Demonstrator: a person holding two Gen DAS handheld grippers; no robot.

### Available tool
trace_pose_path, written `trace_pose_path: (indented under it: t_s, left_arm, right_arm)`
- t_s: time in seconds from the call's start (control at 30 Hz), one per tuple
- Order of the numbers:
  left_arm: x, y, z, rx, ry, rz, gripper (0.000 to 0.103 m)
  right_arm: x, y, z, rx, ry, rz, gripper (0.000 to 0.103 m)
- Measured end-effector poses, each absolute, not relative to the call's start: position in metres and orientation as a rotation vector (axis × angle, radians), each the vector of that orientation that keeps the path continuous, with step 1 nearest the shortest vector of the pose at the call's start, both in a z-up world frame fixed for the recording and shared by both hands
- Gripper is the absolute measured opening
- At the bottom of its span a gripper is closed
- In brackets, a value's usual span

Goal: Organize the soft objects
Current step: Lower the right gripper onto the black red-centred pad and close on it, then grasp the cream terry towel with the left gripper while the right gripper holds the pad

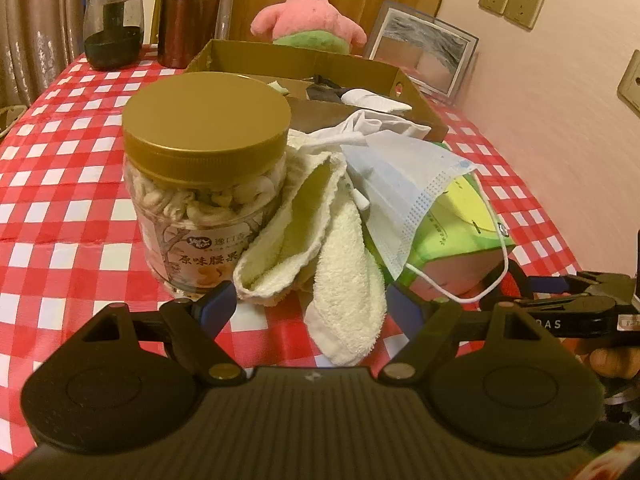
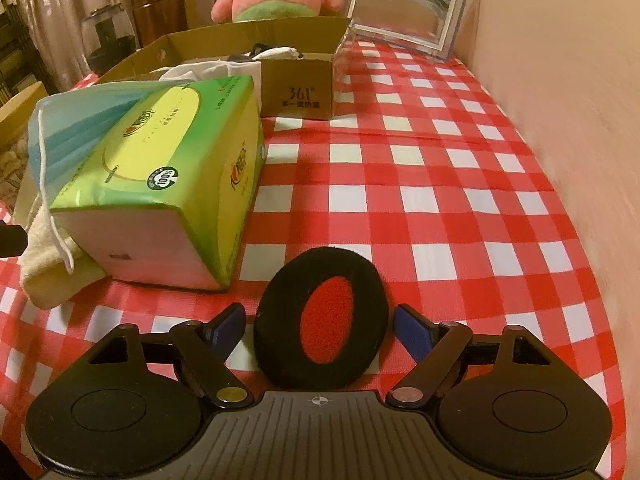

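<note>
A cream towel lies crumpled on the checked tablecloth, its lower fold between the blue fingers of my open left gripper, which do not press on it. A blue face mask drapes over a green tissue pack to its right. In the right wrist view a black ear pad with a red centre lies flat between the spread fingers of my open right gripper. The tissue pack, the mask and the towel's corner are at the left there.
A jar of cashews with a gold lid stands left of the towel. Behind is an open cardboard box holding cloth items. A pink starfish plush, a framed mirror, a brown canister and a glass jar stand at the back.
</note>
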State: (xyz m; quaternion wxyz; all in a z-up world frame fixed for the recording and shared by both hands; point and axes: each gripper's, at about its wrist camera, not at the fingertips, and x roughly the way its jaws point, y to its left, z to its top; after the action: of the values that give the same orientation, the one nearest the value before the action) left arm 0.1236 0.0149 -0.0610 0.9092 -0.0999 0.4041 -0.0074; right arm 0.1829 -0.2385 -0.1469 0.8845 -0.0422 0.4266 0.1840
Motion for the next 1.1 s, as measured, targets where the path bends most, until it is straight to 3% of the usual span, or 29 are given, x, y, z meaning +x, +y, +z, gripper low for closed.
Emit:
trace_pose_path:
  t_s: [0.07, 0.23, 0.9, 1.1]
  left_arm:
    - [0.125, 0.013, -0.061, -0.189, 0.830, -0.017, 0.080]
    - [0.126, 0.007, -0.062, -0.151, 0.827, -0.029, 0.080]
    - [0.153, -0.018, -0.076, 0.073, 0.815, -0.078, 0.058]
    - [0.165, -0.021, -0.086, 0.111, 0.837, -0.066, 0.042]
  right_arm:
    - [0.183, -0.238, -0.147, -0.099, 0.881, 0.380, 0.071]
    - [0.183, -0.237, -0.145, -0.122, 0.881, 0.383, 0.066]
    - [0.179, -0.253, -0.120, -0.062, 0.848, 0.362, 0.066]
    - [0.179, -0.253, -0.120, -0.059, 0.852, 0.361, 0.066]
